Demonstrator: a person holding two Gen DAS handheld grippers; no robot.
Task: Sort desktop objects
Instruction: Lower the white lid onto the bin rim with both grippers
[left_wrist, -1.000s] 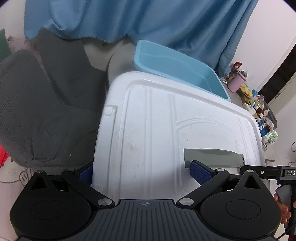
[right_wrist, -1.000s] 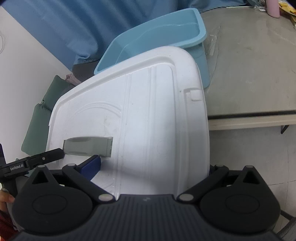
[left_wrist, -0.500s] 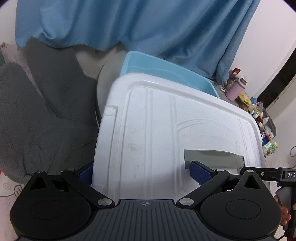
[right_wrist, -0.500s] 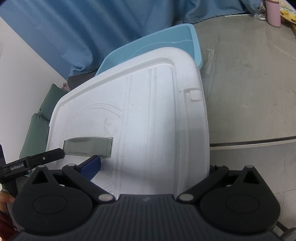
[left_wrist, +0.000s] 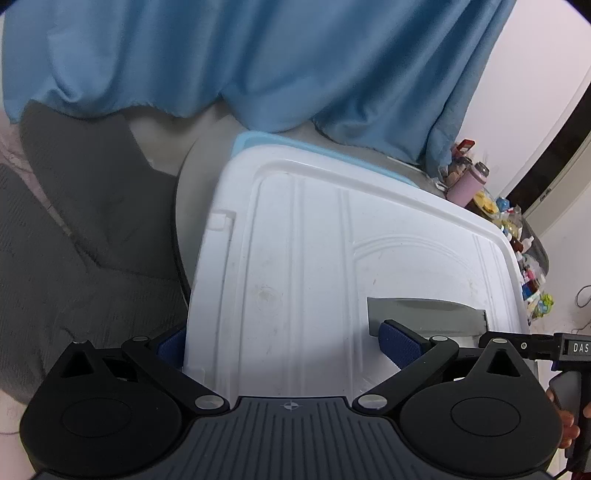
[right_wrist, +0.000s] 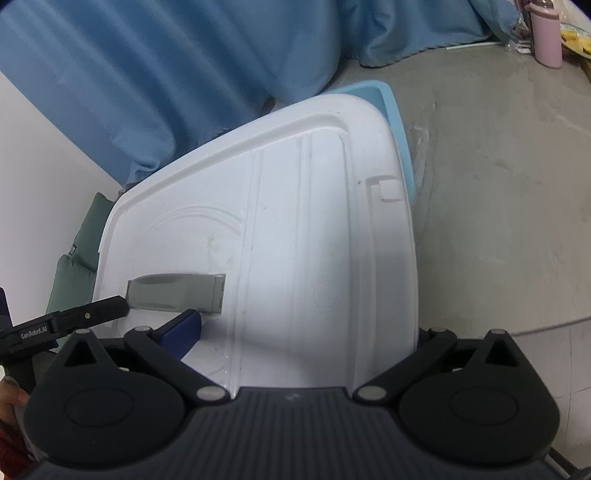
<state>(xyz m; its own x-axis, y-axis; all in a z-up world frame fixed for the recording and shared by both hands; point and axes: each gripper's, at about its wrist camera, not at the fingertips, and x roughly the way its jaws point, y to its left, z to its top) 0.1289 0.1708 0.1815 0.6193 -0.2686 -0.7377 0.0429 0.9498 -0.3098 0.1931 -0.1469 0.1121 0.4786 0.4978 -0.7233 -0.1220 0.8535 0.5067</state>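
Observation:
Both grippers hold one large white plastic lid (left_wrist: 314, 258) with a grey handle recess (left_wrist: 424, 314); it also fills the right wrist view (right_wrist: 303, 258). My left gripper (left_wrist: 284, 343) is shut on the lid's near edge, one blue pad (left_wrist: 399, 343) on top, the other at its left side. My right gripper (right_wrist: 306, 332) is shut on the same edge, one blue pad (right_wrist: 181, 328) on top. A light blue bin (left_wrist: 295, 142) lies behind and under the lid, only its far rim showing (right_wrist: 391, 110).
The bin stands on a grey round table (right_wrist: 498, 184). A pink bottle (right_wrist: 546, 37) and small clutter (left_wrist: 517, 229) are at the table's far side. A blue curtain (left_wrist: 258, 55) hangs behind. A dark grey cushioned seat (left_wrist: 74, 221) is to the left.
The lid has moved forward over the blue bin, hiding most of the bin's inside. Both grippers moved with it and kept their hold.

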